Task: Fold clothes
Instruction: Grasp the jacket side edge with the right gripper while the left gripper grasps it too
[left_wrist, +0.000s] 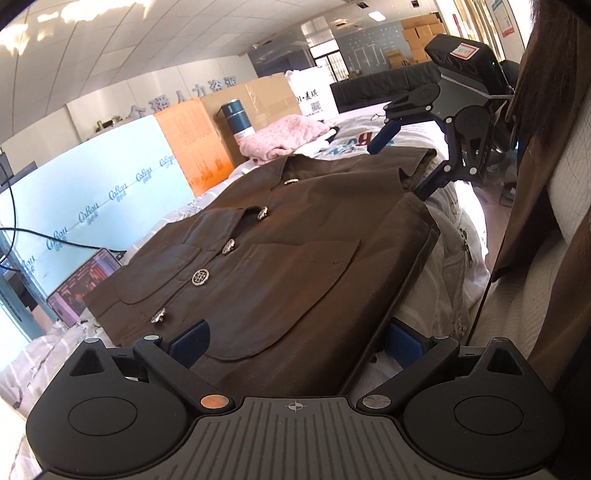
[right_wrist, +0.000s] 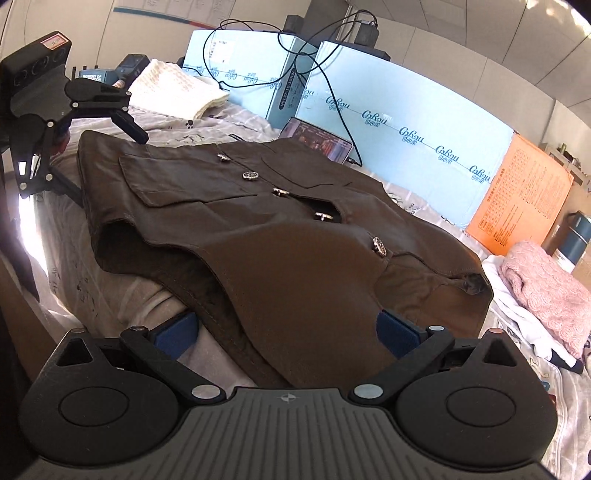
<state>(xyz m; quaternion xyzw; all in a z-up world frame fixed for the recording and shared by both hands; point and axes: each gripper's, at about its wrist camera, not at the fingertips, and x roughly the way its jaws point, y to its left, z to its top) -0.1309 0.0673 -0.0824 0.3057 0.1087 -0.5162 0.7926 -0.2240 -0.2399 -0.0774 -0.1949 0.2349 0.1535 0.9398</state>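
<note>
The left gripper (left_wrist: 295, 341) stands wide apart, its blue pads either side of the hem of the dark brown buttoned jacket (left_wrist: 280, 251); the hem edge runs between the fingers, and whether a pad touches the cloth cannot be told. In the right wrist view this same gripper (right_wrist: 107, 158) sits at 10 o'clock, spread at the jacket's far corner.

The right gripper (right_wrist: 286, 332) is likewise released, fingers apart on both sides of the jacket's shoulder edge, the brown cloth lying between them. From the left wrist view it (left_wrist: 400, 166) shows at 1 o'clock, one blue finger above the collar end and the other below the sleeve fold.

The jacket lies flat, front up, on the pale patterned bed cover (left_wrist: 454, 236), a row of silver buttons (left_wrist: 200, 277) running down its middle. Its right edge in the left view drops off beside a white garment, with open cover beyond.

Outward at 11 o'clock in the left view, a pink knitted sweater (left_wrist: 284, 138) rests near the collar, a teal flask (left_wrist: 236, 118) behind it. At 9 o'clock a lit phone screen (left_wrist: 83, 282) leans just beside the jacket's edge against light blue foam boards (left_wrist: 88, 192). A cream knitted cloth (right_wrist: 177, 90) lies at 11 o'clock in the right view.
</note>
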